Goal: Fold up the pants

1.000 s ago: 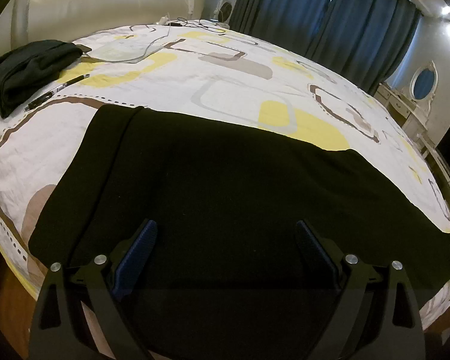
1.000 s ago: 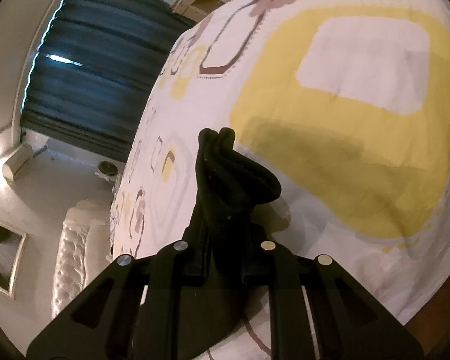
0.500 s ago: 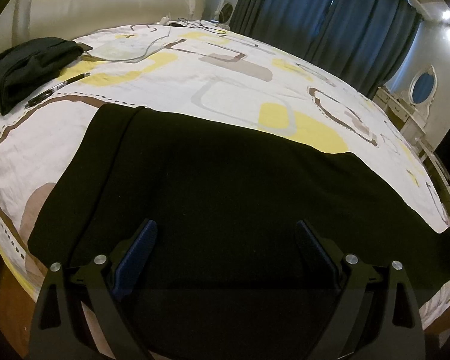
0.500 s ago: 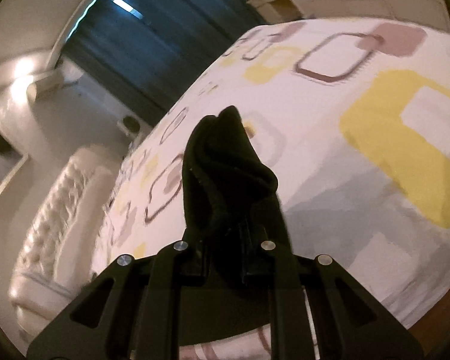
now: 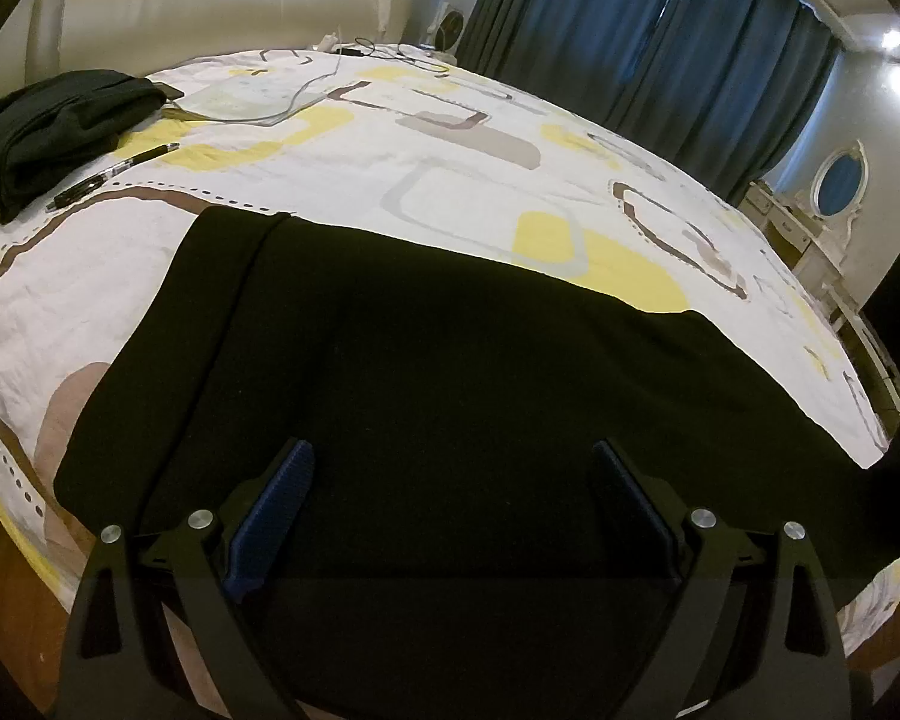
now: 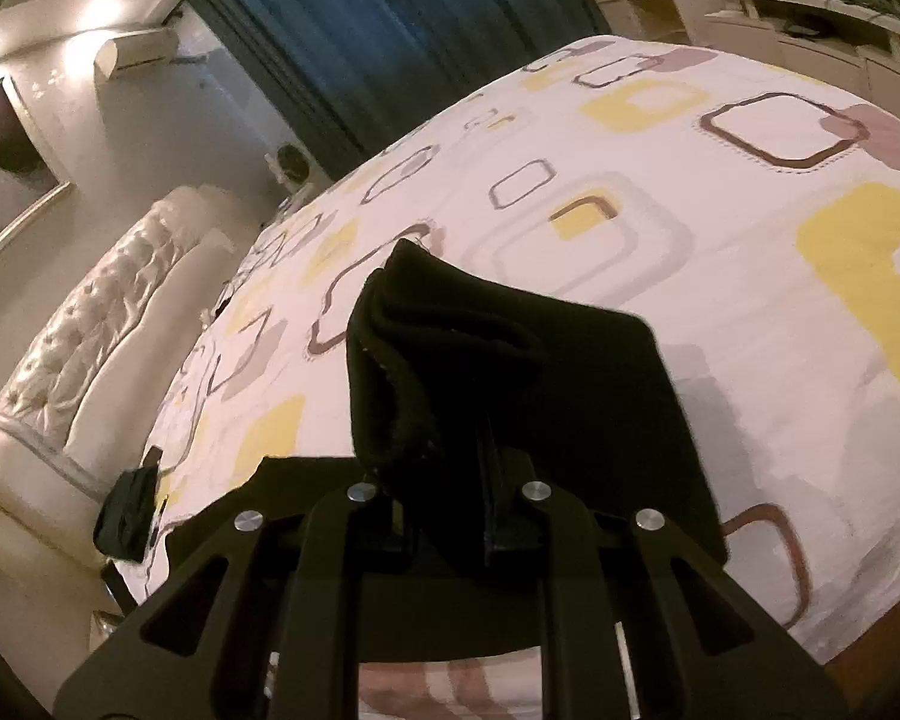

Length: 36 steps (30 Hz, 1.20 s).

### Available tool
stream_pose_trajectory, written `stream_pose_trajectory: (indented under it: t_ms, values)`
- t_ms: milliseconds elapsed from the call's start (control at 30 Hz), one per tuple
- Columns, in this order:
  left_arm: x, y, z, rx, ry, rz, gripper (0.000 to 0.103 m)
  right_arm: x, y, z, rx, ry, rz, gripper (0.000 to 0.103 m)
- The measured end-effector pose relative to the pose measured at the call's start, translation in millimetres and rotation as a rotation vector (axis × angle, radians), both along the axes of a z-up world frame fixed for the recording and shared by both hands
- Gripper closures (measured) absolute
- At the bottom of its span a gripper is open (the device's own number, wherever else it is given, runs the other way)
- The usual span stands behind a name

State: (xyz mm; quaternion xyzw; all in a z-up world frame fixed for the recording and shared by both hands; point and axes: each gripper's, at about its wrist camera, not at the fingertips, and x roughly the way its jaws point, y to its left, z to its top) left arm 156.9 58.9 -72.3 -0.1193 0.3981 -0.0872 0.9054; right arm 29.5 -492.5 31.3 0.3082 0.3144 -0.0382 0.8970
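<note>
Black pants [image 5: 450,360] lay spread across the patterned bed [image 5: 450,180], one end bunched and lifted in the clamped right gripper [image 6: 444,468]. The left gripper [image 5: 450,498] hovered above them, jaws wide apart, holding nothing.

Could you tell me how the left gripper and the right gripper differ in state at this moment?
The left gripper stands wide open over the black pants with nothing between its blue pads; the right gripper is shut on a bunched end of the pants. The left one's fabric lies flat on the bed; the right one's is lifted. Both point downward at the bed.
</note>
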Motion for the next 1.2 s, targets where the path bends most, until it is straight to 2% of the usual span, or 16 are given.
stream_pose_trajectory:
  t_ms: [433, 700, 933, 1200]
  values:
    - [-1.5, -0.8, 1.2, -0.009, -0.004, -0.003, 0.011, 33.1, 71.8, -21.7, -0.047, 0.054, 0.103, 0.089]
    - [-1.0, -1.8, 1.4, -0.012, -0.004, -0.004, 0.011, 51.3, 117.3, -50.2, -0.159, 0.133, 0.178, 0.089]
    - [-1.0, -1.5, 1.4, -0.011, -0.005, -0.005, 0.011, 59.7, 149.5, -62.9, -0.255, 0.169, 0.244, 0.089]
    - [-0.1, -5.1, 1.6, -0.007, -0.007, -0.005, 0.011, 65.9, 164.8, -74.0, -0.284, 0.199, 0.288, 0.089]
